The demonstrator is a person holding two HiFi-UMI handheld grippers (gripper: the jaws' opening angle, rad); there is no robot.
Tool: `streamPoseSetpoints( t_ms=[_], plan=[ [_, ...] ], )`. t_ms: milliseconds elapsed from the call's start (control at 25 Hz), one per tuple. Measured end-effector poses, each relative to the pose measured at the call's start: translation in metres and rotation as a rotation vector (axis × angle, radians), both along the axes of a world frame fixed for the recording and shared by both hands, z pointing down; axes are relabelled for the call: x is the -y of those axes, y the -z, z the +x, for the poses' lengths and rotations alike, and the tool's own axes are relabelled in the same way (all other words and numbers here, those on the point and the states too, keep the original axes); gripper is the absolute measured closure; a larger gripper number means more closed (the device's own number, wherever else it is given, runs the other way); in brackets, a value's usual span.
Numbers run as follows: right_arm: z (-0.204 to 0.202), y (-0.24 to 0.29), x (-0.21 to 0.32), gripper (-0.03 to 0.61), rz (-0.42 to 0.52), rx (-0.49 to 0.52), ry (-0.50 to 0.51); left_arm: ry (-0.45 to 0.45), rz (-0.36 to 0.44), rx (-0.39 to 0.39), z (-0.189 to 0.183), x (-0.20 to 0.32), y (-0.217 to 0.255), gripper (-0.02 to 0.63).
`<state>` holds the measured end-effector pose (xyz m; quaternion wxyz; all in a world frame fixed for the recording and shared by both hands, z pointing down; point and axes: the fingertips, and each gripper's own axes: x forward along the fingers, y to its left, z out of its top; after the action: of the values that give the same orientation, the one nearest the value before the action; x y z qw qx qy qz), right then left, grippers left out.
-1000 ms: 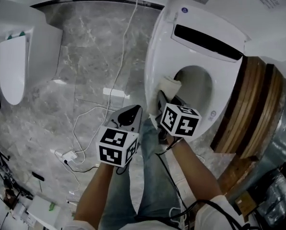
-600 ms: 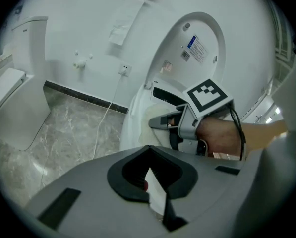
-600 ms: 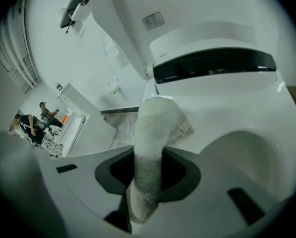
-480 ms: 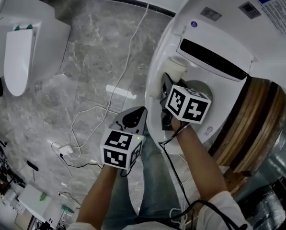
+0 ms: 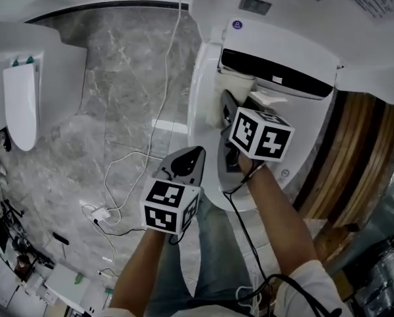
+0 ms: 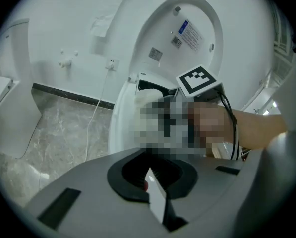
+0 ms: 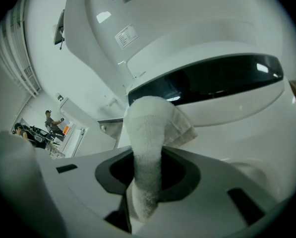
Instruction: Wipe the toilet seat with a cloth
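A white toilet seat [image 5: 198, 127] lies down, and its lid [image 6: 187, 29] stands raised behind it. My right gripper [image 5: 224, 107] is shut on a white cloth [image 5: 233, 84]. The cloth rests at the seat's back left, under the black strip [image 5: 276, 74] of the rear unit. In the right gripper view the cloth [image 7: 148, 133] rises thick out of the jaws and folds over toward that strip [image 7: 212, 83]. My left gripper [image 5: 197, 152] hangs shut and empty over the floor beside the seat's front left. Its thin closed jaws show low in the left gripper view [image 6: 150, 175].
A second white toilet [image 5: 25, 91] stands at the far left. A white cable [image 5: 127, 170] runs over the grey marble floor to a plug block [image 5: 98, 213]. Wooden panelling [image 5: 345, 150] borders the toilet on the right. Two people [image 7: 48, 120] stand far off.
My right gripper has slid the cloth from the seat's left inner rim back along the left side to the rear by the black strip. The left gripper has shifted only a little.
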<state>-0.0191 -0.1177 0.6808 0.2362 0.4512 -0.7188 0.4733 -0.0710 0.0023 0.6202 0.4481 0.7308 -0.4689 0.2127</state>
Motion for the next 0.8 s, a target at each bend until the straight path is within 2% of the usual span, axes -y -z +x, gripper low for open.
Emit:
streamPoseSetpoints(
  t_ms=[240,480,800],
  plan=[
    [0.050,-0.002,0.000,0.477,-0.018,-0.003,-0.096,-0.079,0.007,0.001,0.032,0.011,0.002,0.604],
    [0.122,0.001,0.001,0.477,-0.019,-0.036,-0.233,-0.153,0.002,-0.005,0.066,0.011,-0.001,0.603],
    [0.203,0.007,-0.003,0.477,-0.007,-0.026,-0.375,-0.255,0.013,-0.022,0.116,0.011,0.000,0.603]
  ],
)
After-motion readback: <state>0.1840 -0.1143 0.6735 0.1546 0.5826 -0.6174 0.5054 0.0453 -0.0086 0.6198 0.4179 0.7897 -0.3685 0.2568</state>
